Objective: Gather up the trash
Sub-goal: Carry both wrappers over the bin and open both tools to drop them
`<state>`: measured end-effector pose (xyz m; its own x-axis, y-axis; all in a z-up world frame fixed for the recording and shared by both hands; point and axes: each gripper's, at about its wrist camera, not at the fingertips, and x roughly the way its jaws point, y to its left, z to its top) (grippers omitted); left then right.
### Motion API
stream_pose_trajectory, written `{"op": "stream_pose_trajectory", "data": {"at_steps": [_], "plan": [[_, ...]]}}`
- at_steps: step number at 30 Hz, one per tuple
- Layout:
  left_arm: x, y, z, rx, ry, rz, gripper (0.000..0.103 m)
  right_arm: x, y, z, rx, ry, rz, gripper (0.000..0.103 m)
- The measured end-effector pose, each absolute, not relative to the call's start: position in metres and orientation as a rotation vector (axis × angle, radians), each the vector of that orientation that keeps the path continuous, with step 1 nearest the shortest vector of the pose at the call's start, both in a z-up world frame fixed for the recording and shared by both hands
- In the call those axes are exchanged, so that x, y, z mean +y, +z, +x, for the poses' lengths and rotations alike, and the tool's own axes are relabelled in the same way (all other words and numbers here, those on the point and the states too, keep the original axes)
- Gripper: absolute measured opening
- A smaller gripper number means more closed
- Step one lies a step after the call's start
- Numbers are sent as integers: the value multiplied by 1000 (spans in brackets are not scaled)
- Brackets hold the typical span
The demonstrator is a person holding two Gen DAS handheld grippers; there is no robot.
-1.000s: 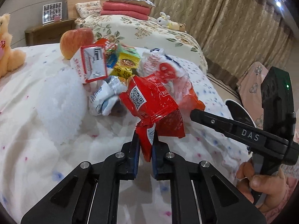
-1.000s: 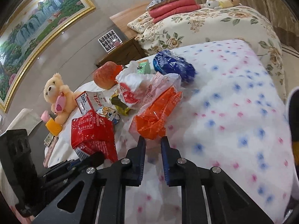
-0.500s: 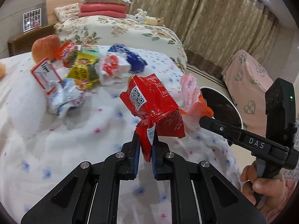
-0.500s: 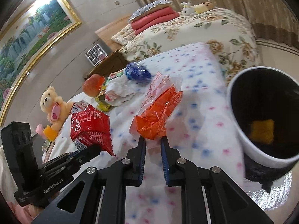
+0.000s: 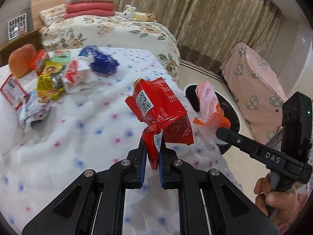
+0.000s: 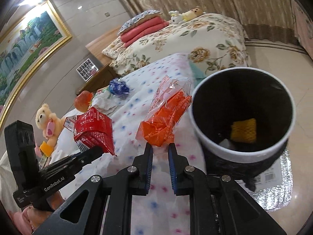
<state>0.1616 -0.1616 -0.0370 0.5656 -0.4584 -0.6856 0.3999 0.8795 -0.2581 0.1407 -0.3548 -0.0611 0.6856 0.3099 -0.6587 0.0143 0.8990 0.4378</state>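
— Since a second ago, both grippers have carried their wrappers off the middle of the bed and out to its edge; the trash bin (image 6: 242,152), which was out of sight then, now fills the right side of the right wrist view.

— What is the left gripper (image 5: 152,152) doing?

— Its jaws are clamped on the tail of a red snack packet (image 5: 158,109). The packet stands up above the fingers, QR code facing the camera, clear of the dotted white bedspread (image 5: 78,133) below it.

— And the right gripper (image 6: 159,150)?

— Closed on the lower corner of an orange wrapper with a clear plastic top (image 6: 166,121). In the right wrist view the wrapper hangs just beside the bin's white rim, to its left, not over the opening. In the left wrist view it shows in front of the bin's near edge.

— Anything in the bin?

— A yellow netted piece (image 6: 243,131) lies at the bottom of the dark interior, with something pale beside it that I cannot make out.

— What remains on the bed?

— A cluster near the far left corner: a blue crumpled wrapper (image 5: 103,62), a white and red bag (image 5: 78,76), a yellow packet (image 5: 49,82), a white and red carton (image 5: 11,90), and an apple (image 5: 20,60) behind them. A teddy bear (image 6: 48,121) sits at the far side in the right wrist view.
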Motion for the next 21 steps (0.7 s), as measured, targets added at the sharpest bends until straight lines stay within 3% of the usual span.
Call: {"op": "stream_pose_trajectory", "data": {"at_steps": [21], "plan": [[-236, -32, 170, 837, -591, 17, 10, -416, -65, 129, 775, 57, 489, 16]]}}
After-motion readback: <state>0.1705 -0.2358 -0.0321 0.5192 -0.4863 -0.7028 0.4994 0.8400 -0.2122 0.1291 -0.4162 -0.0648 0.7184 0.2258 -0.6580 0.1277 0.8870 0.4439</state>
